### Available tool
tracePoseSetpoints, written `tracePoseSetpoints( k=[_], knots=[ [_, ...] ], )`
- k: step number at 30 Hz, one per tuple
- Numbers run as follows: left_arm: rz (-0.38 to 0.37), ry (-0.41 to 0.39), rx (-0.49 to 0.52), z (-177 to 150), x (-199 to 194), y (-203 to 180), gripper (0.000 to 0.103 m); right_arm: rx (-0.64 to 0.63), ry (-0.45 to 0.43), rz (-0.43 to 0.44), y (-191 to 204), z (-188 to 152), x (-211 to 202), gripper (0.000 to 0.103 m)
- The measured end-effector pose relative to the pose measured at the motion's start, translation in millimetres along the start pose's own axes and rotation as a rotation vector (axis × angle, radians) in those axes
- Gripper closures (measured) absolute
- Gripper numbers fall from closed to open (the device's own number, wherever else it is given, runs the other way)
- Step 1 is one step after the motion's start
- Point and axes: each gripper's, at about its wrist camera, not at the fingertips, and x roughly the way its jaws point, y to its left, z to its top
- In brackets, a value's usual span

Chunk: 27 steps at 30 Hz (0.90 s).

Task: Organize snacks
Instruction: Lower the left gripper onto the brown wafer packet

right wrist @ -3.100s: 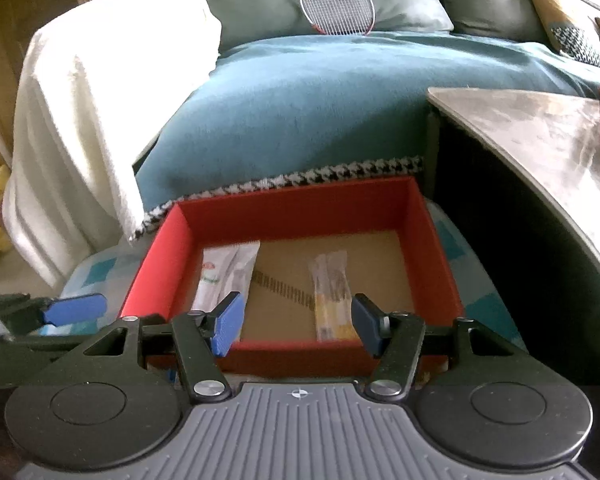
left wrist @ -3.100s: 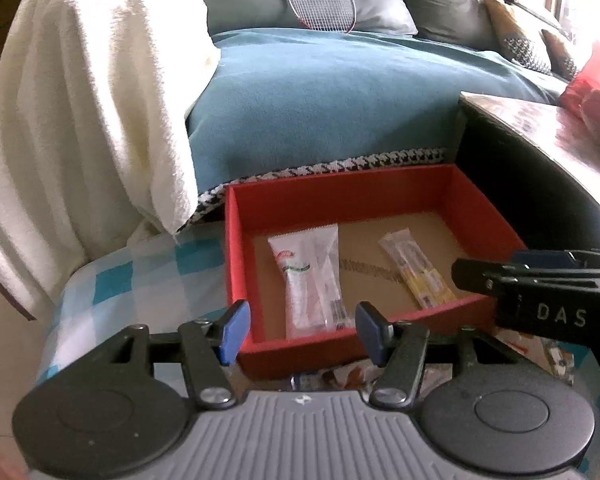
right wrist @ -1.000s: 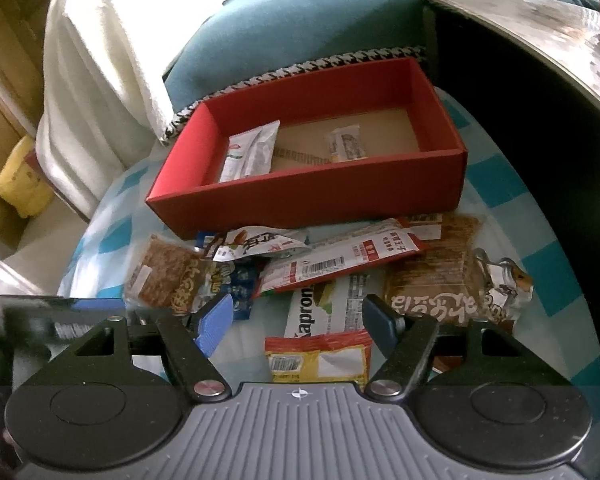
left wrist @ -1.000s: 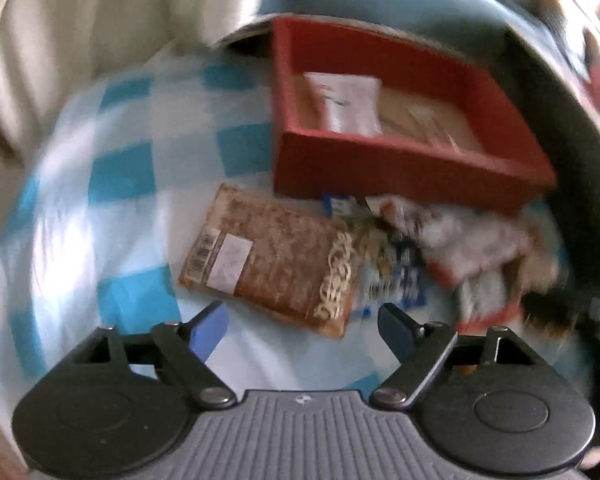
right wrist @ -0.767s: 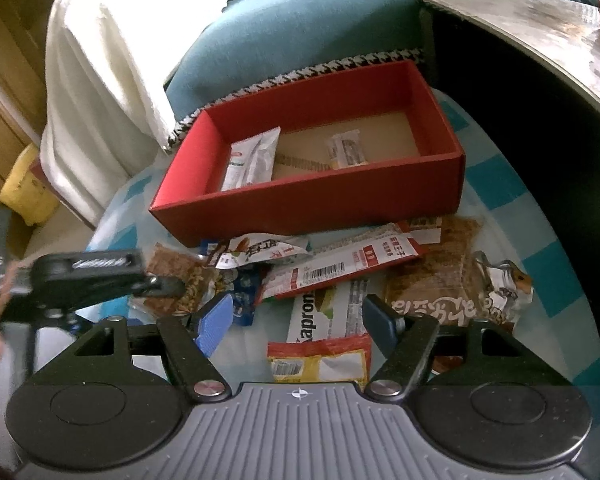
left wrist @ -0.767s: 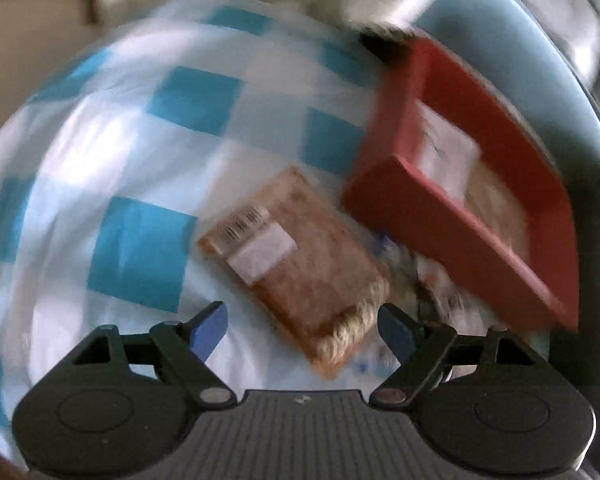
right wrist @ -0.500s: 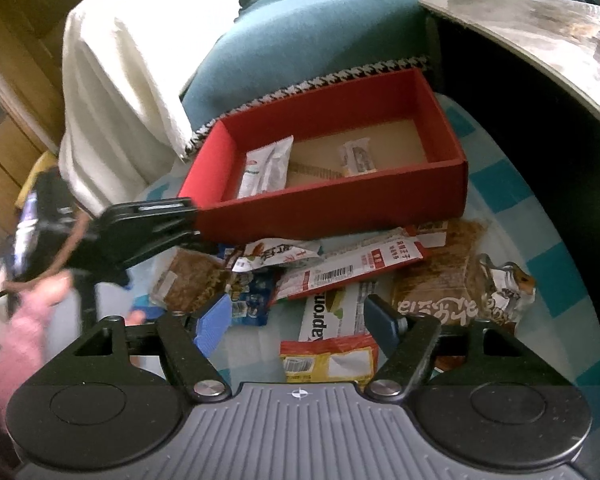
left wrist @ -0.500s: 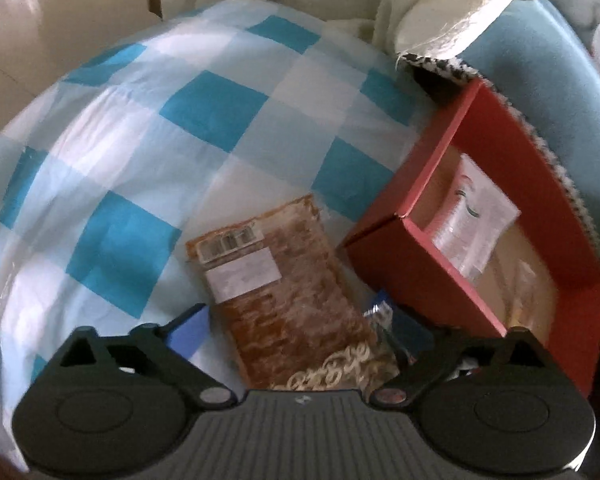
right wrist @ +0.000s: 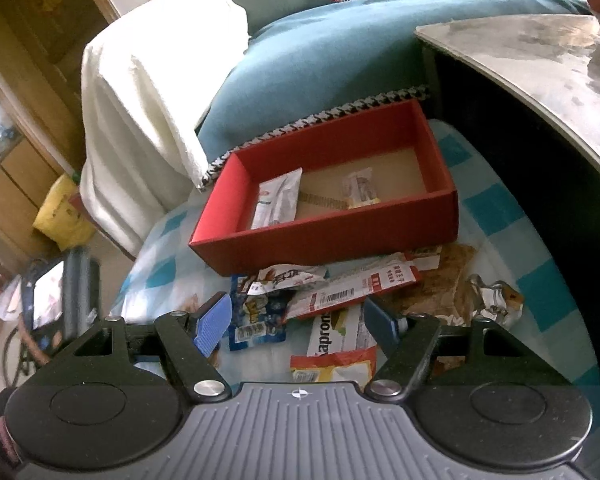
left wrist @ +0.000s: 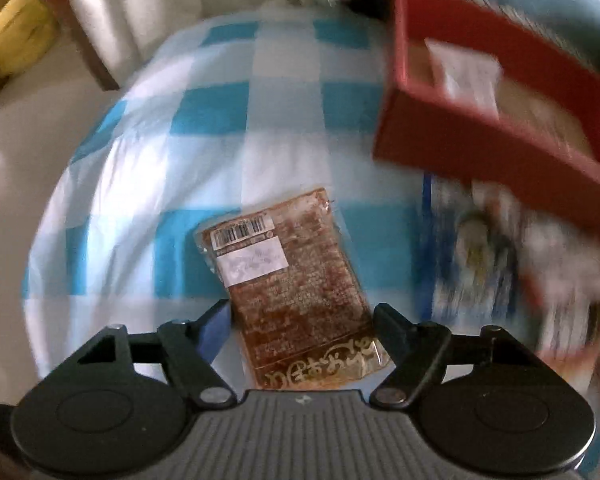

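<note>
A brown snack packet (left wrist: pixel 292 280) with a barcode label lies between the fingers of my left gripper (left wrist: pixel 302 320). The jaws are closing on it, and both pads meet its long edges. It stands apart from the blue packet (left wrist: pixel 472 256) to its right. The red box (right wrist: pixel 324 240) holds a white packet (right wrist: pixel 278 198) and a small yellow packet (right wrist: pixel 360 190). My right gripper (right wrist: pixel 296 324) hangs open above the loose pile in front of the box: a red-and-white packet (right wrist: pixel 352 290), a blue packet (right wrist: pixel 260 320) and a white-and-orange packet (right wrist: pixel 336 332).
The blue-and-white checked cloth (left wrist: pixel 204 120) covers the seat under everything. A dark table with a stone top (right wrist: pixel 540 80) rises at the right. A white blanket (right wrist: pixel 148 100) and a teal cover (right wrist: pixel 320 60) lie behind the box. A yellow bag (right wrist: pixel 60 216) sits at the far left.
My left gripper tipped down over the brown packet, spread its jaws, then narrowed them around it. The packet now sits clear of the pile. My right gripper rose a little.
</note>
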Motion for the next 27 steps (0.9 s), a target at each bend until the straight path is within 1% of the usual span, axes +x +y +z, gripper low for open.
tracePoseSetpoints(
  k=[1,3,5,7,8,10,11,12,13,14,15,16,19,21,24,25,27],
  knots=[
    [-0.025,0.02,0.002,-2.9,-0.4,6.9,0.032,0.002,0.006,-0.001,0.1,-0.5,1.7,0.024],
    [-0.077,0.025,-0.005,-5.9,-4.8,20.2,0.03,-0.002,0.024,-0.002,1.1,-1.8,6.0,0.024],
    [-0.109,0.037,-0.088,-5.6,-3.6,32.0,0.025,-0.013,0.043,-0.012,4.0,-3.7,12.4,0.024],
    [-0.13,0.015,-0.16,-5.2,-2.3,36.4,0.017,-0.032,0.06,-0.024,7.2,-6.2,18.4,0.024],
    [-0.122,0.006,-0.175,-5.3,-0.7,33.8,0.013,-0.039,0.068,-0.034,8.0,-7.8,21.3,0.024],
    [-0.08,-0.014,-0.156,-8.1,2.5,23.4,0.01,-0.044,0.083,-0.058,7.1,-11.4,26.0,0.024],
    [-0.055,-0.035,-0.134,-12.8,2.5,17.2,0.011,-0.042,0.089,-0.072,5.7,-13.0,28.0,0.024],
    [-0.027,-0.056,-0.081,-18.9,2.7,9.9,0.011,-0.037,0.095,-0.086,3.7,-14.4,29.4,0.023],
    [-0.004,-0.06,-0.016,-23.2,2.6,3.2,0.012,-0.028,0.103,-0.104,1.1,-16.3,31.1,0.023],
    [-0.006,-0.07,0.045,-22.8,1.6,0.7,0.022,-0.019,0.11,-0.118,-1.2,-18.0,32.2,0.023],
    [-0.015,-0.069,0.072,-21.5,-1.1,3.0,0.028,-0.008,0.116,-0.129,-3.1,-20.2,32.9,0.023],
    [-0.036,-0.065,0.076,-17.5,-4.1,8.5,0.036,-0.004,0.119,-0.135,-3.6,-22.2,33.2,0.023],
    [-0.108,-0.058,0.042,-10.3,-5.2,29.1,0.038,-0.014,0.13,-0.156,-0.9,-28.2,37.3,0.023],
    [-0.12,-0.057,0.022,-11.2,-6.5,34.5,0.038,-0.029,0.144,-0.162,3.6,-31.1,42.0,0.023],
    [-0.196,-0.032,-0.02,-14.9,-13.9,41.2,0.039,-0.036,0.141,-0.164,7.0,-31.1,43.2,0.024],
    [-0.205,-0.04,-0.019,-15.2,-16.6,41.5,0.039,-0.026,0.134,-0.164,5.5,-30.0,41.5,0.024],
    [-0.2,-0.072,0.006,-15.0,-20.7,38.3,0.039,0.0,0.122,-0.183,0.3,-28.7,38.5,0.024]
  ],
)
